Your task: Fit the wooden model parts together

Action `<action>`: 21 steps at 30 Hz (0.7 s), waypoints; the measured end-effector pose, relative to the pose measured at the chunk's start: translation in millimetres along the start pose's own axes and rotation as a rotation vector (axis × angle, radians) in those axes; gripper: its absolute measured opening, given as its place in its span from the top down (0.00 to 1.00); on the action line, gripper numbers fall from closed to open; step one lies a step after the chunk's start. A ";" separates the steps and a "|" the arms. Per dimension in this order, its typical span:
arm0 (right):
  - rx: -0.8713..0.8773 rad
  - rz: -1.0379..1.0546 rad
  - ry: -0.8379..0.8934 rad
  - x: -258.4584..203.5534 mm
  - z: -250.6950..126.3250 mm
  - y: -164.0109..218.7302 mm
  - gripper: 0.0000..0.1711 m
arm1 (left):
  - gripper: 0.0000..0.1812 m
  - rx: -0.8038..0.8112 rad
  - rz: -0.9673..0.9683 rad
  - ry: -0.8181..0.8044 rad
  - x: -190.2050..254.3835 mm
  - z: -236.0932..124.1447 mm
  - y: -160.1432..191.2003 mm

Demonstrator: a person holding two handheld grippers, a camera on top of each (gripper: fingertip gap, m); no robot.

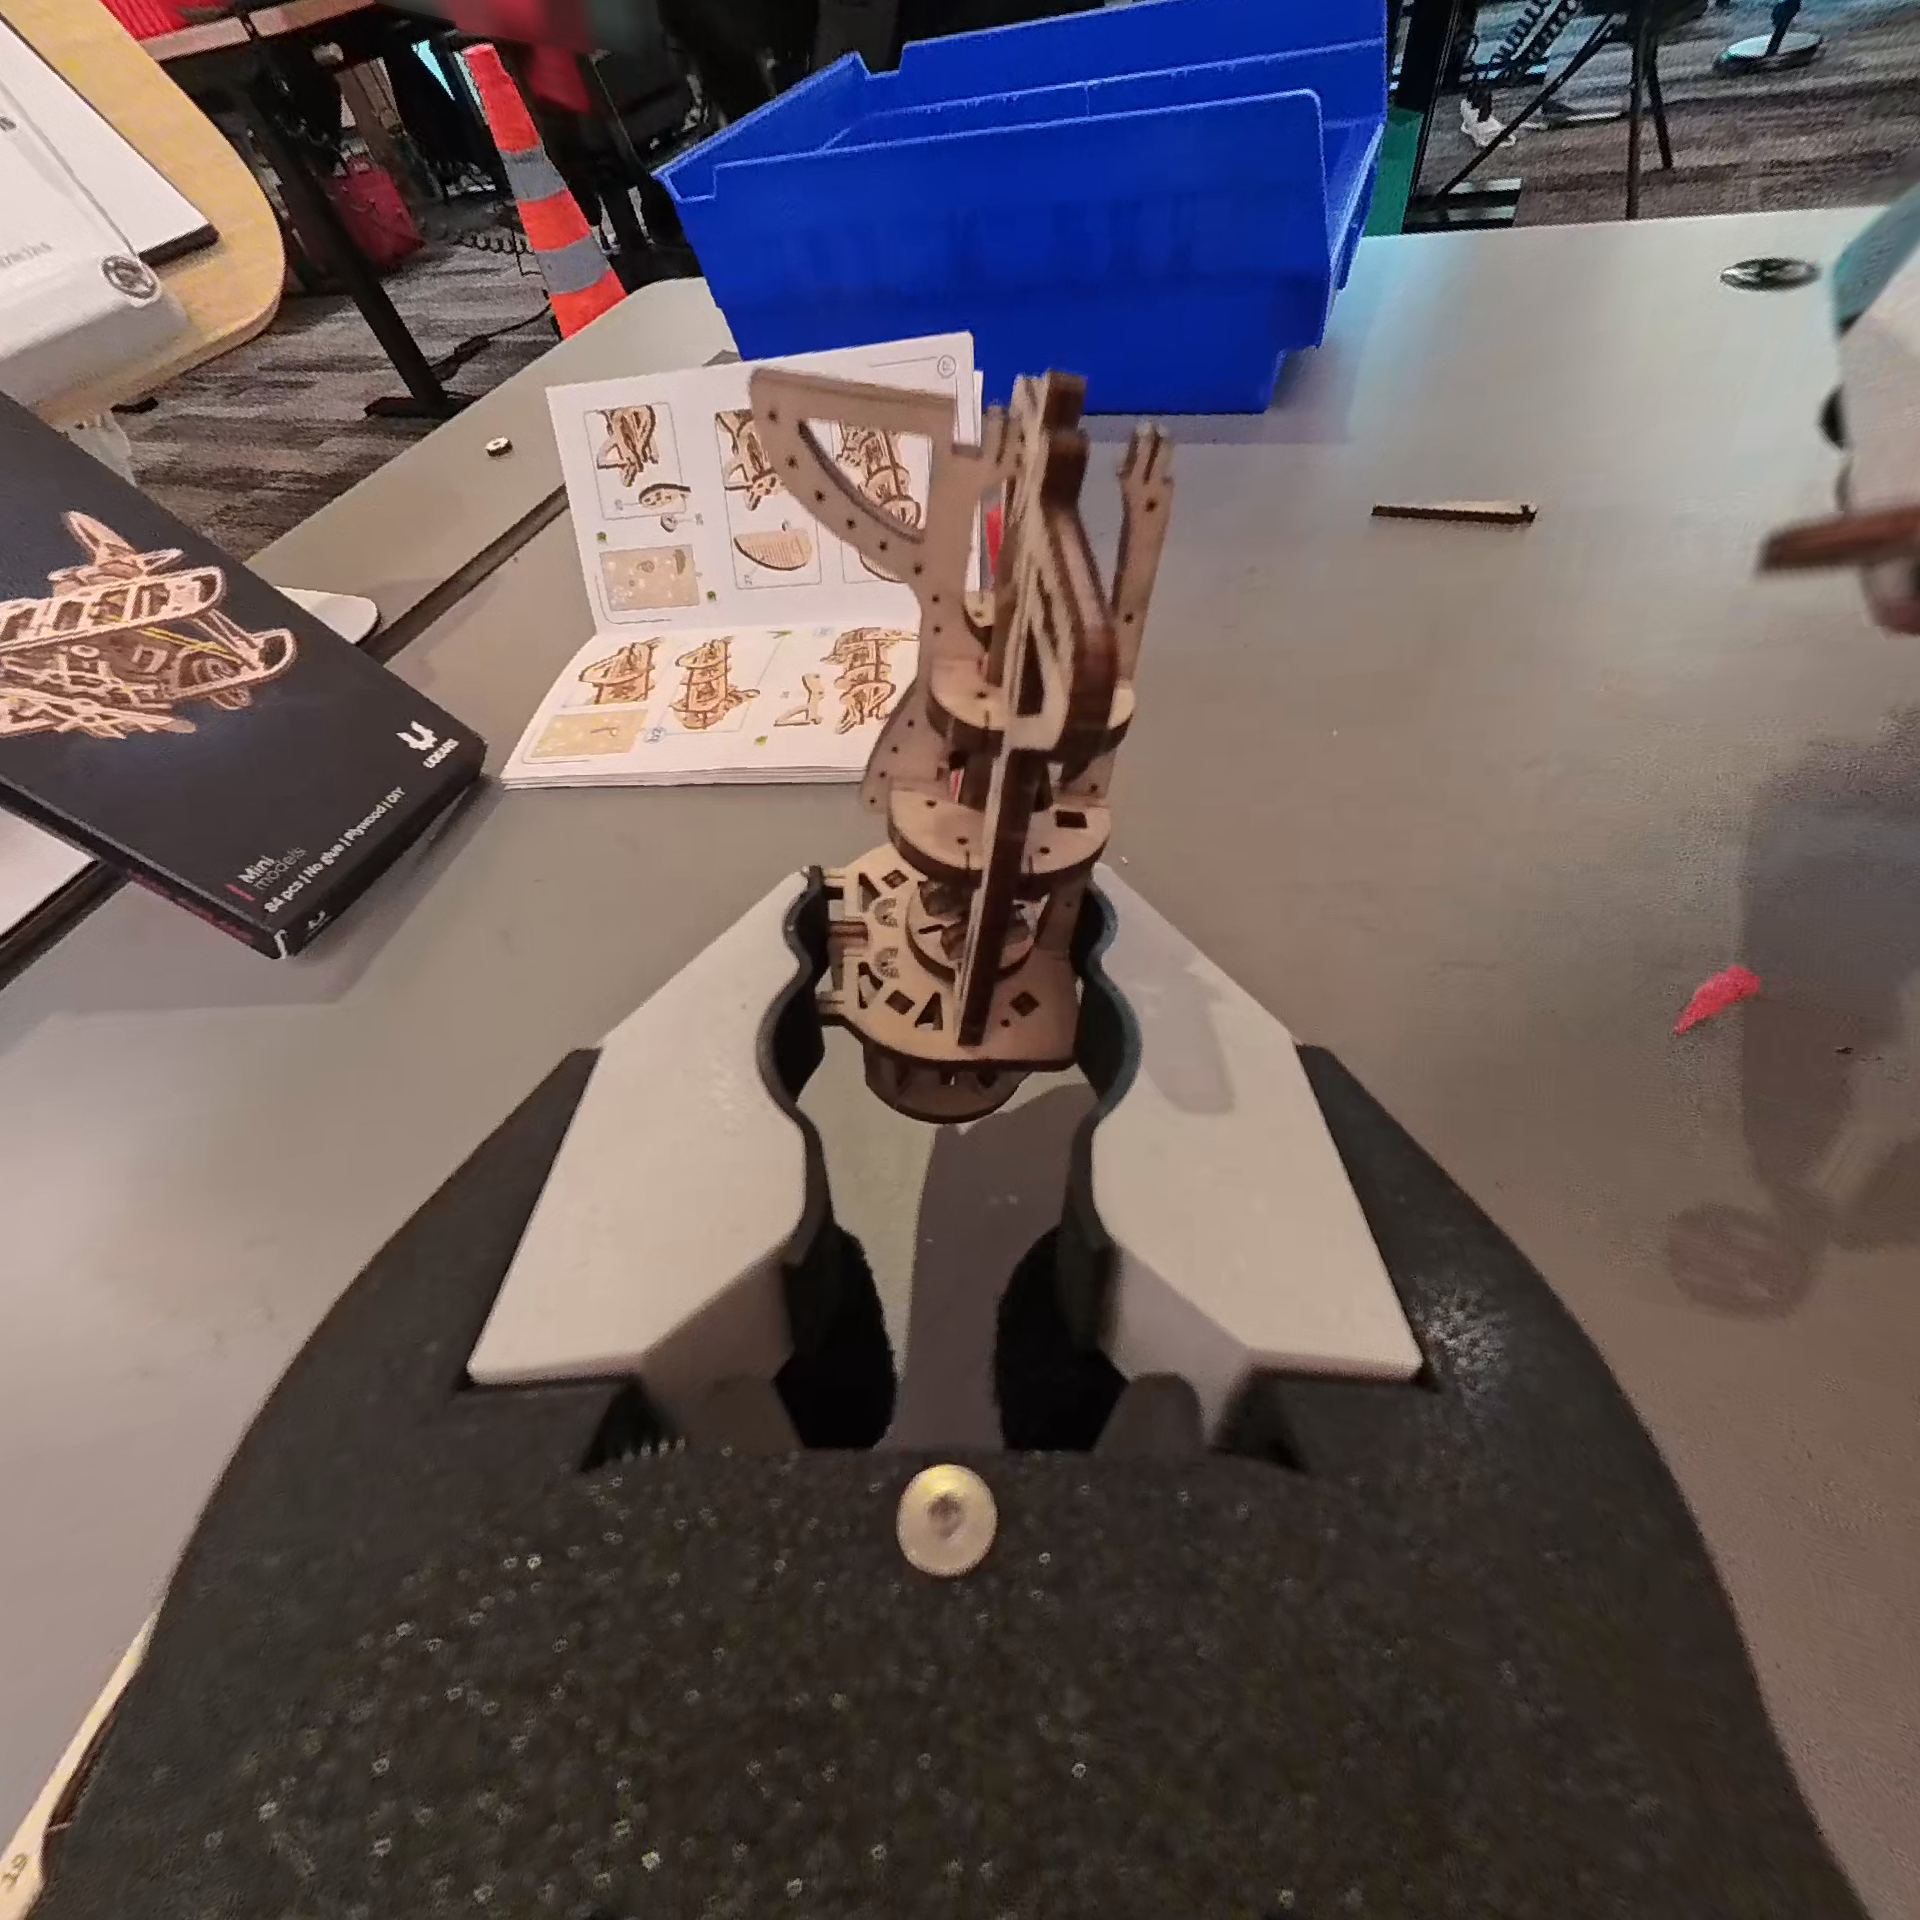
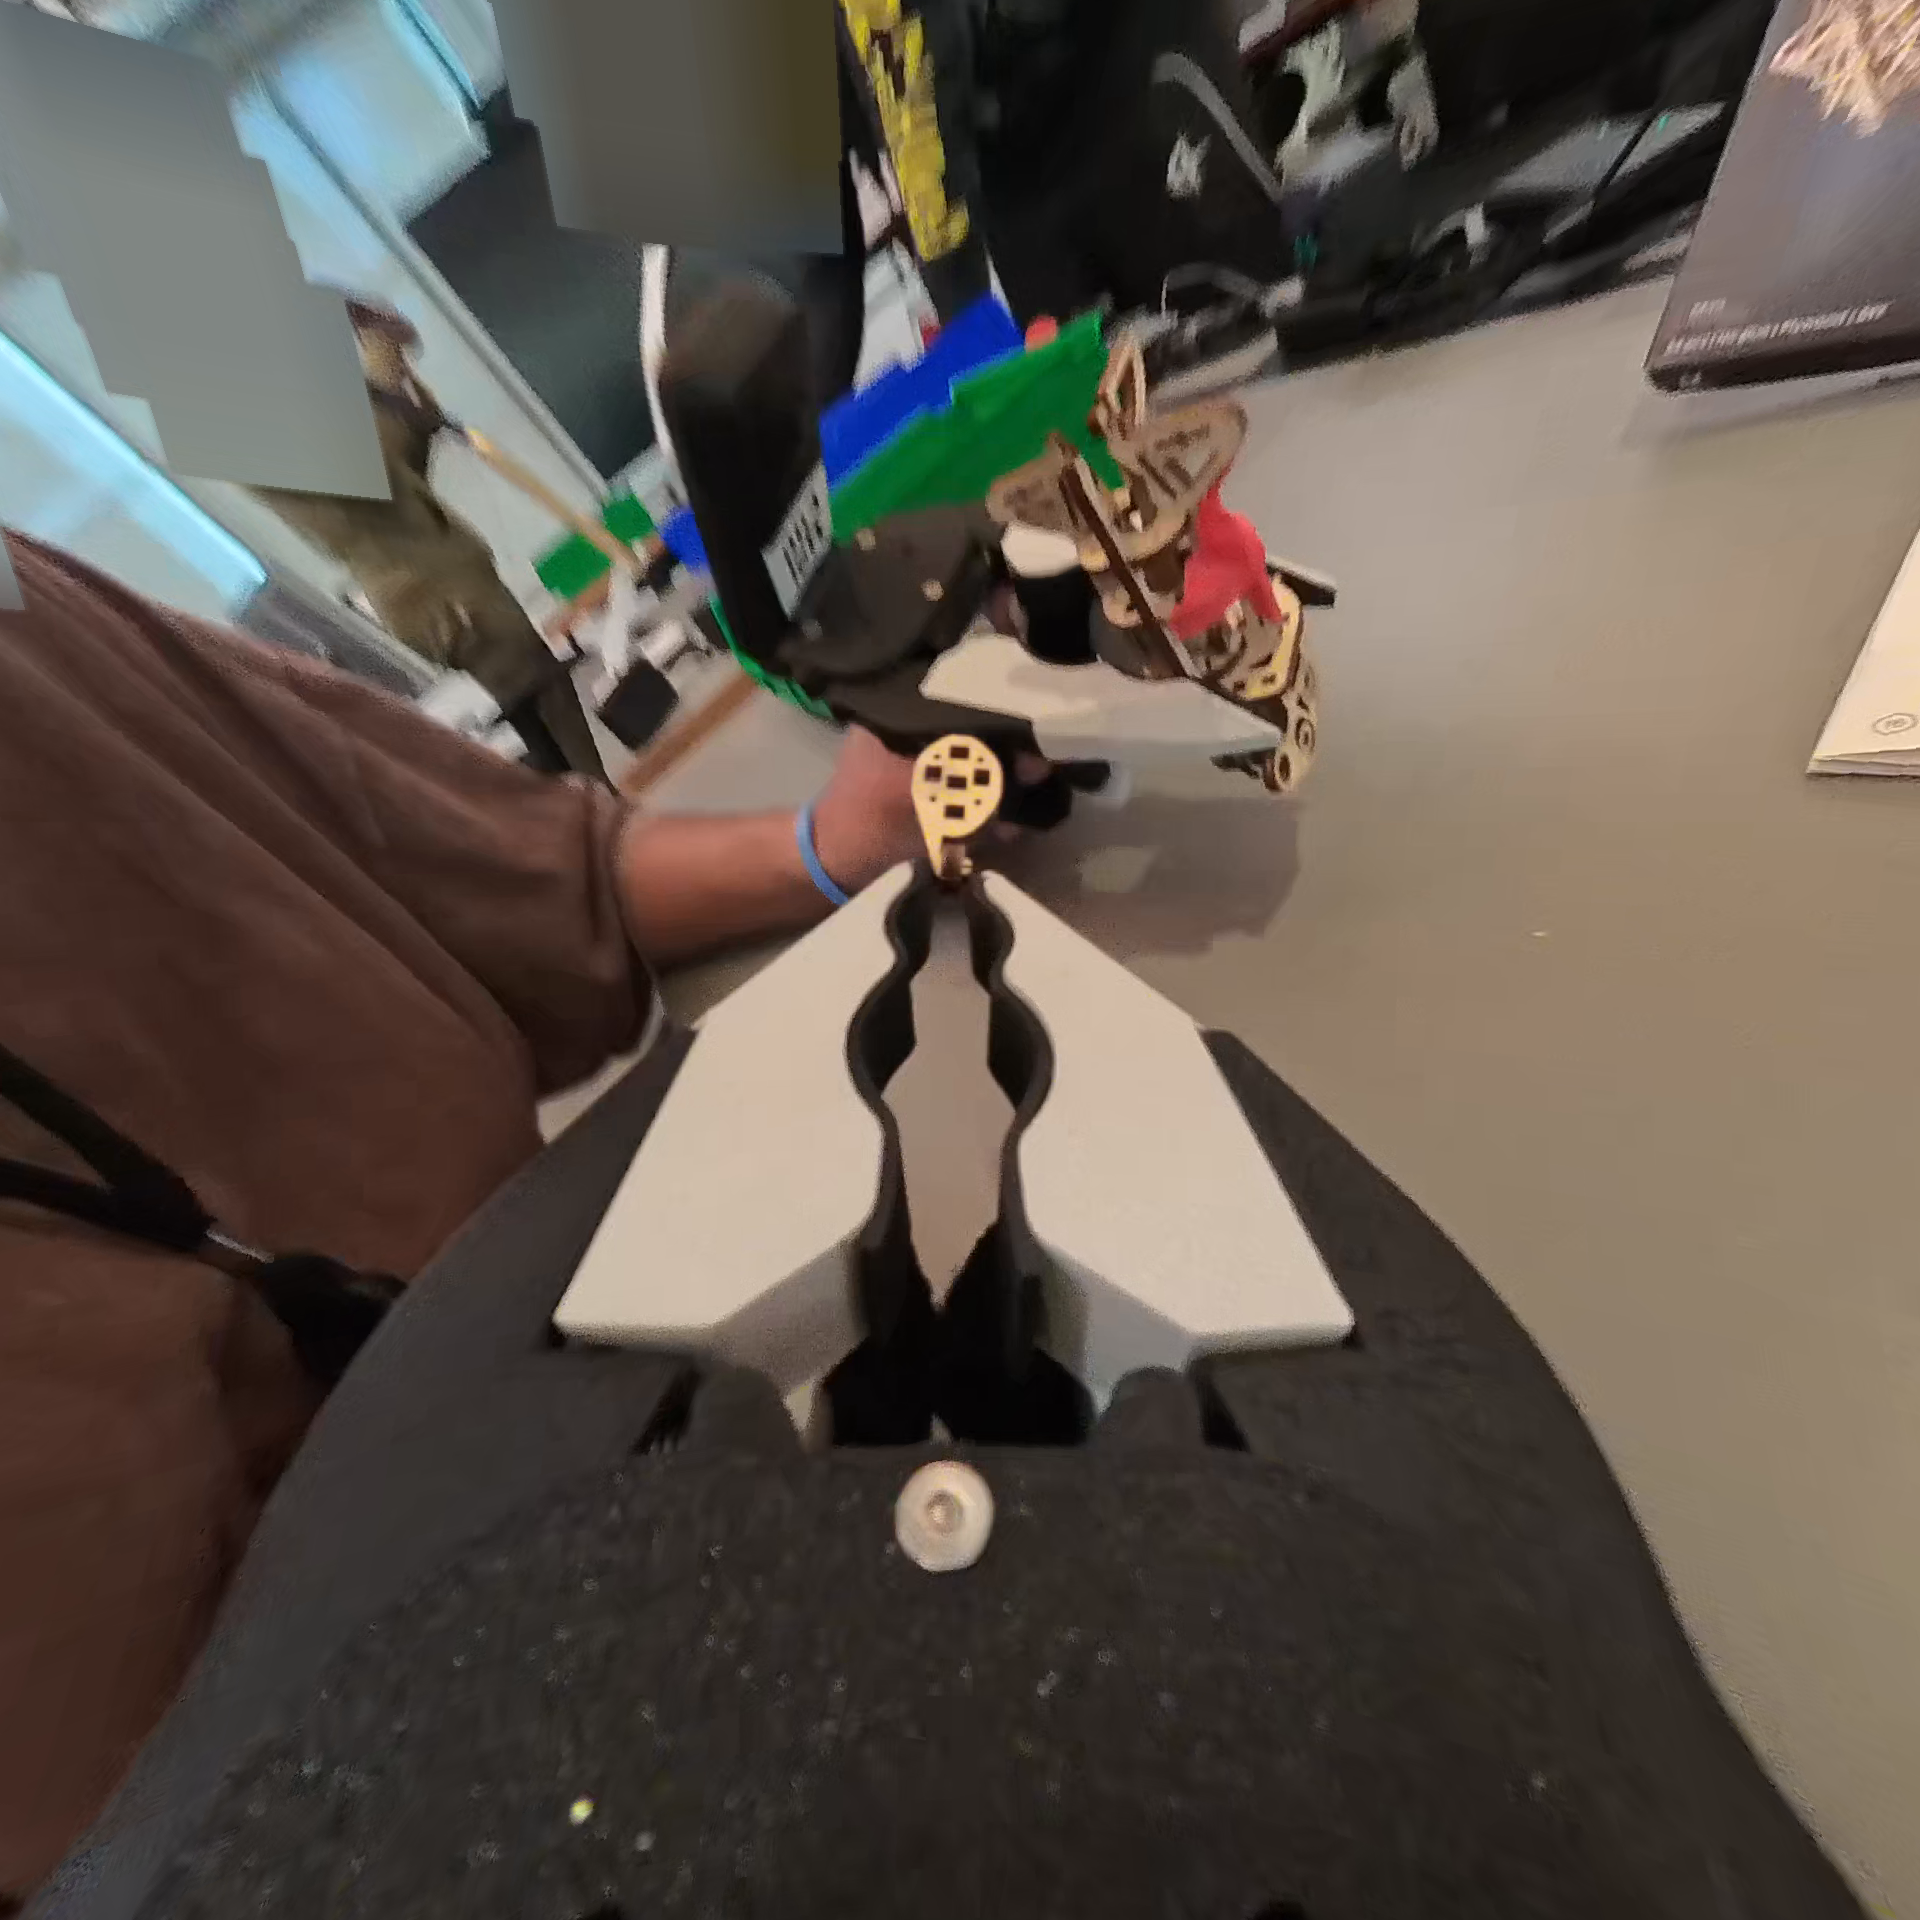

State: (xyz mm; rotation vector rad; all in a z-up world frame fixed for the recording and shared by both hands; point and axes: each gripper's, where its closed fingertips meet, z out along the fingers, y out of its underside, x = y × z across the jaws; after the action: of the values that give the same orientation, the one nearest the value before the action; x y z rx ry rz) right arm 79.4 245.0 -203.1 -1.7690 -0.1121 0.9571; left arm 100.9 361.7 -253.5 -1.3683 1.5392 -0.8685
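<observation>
My left gripper is shut on the base of a partly built wooden model, a plane body with ribs and a tail fin, held upright above the grey table. In the right wrist view this model shows tilted in the left gripper, above the table. My right gripper is shut on the stem of a small teardrop-shaped wooden part with square holes. It also shows blurred at the right edge of the left wrist view, with its part, apart from the model.
A blue bin stands at the back. An open instruction booklet and a black model box lie to the left. A thin wooden strip and a red scrap lie to the right. A person's arm is at left. Between my right fingertips and the red scrap there is roughly 11 cm.
</observation>
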 end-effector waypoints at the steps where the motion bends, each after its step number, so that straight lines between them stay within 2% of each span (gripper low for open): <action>1: 0.055 0.034 -0.011 -3.6 -2.2 -4.7 0.97 | 0.76 0.000 0.003 -0.001 0.2 0.0 -0.2; 4: 0.243 0.166 -0.101 -11.2 -11.4 -20.0 0.97 | 0.76 0.014 0.014 -0.008 0.1 -1.0 -3.0; 6: 0.277 0.266 -0.173 -10.7 -17.2 -22.6 0.97 | 0.76 0.034 0.026 -0.007 1.0 -2.3 -6.2; 11: 0.384 0.307 -0.233 4.5 -22.6 -26.2 0.97 | 0.76 0.045 0.045 0.019 5.1 -3.1 -7.1; 21: 0.201 0.173 -0.151 1.2 12.5 1.4 0.97 | 0.76 0.056 0.044 0.057 10.9 -2.8 -8.4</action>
State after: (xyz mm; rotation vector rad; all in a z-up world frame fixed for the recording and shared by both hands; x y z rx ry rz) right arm 71.6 254.4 -206.3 -1.5393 0.0414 1.1845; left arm 101.3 349.6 -246.4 -1.2750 1.5707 -0.9244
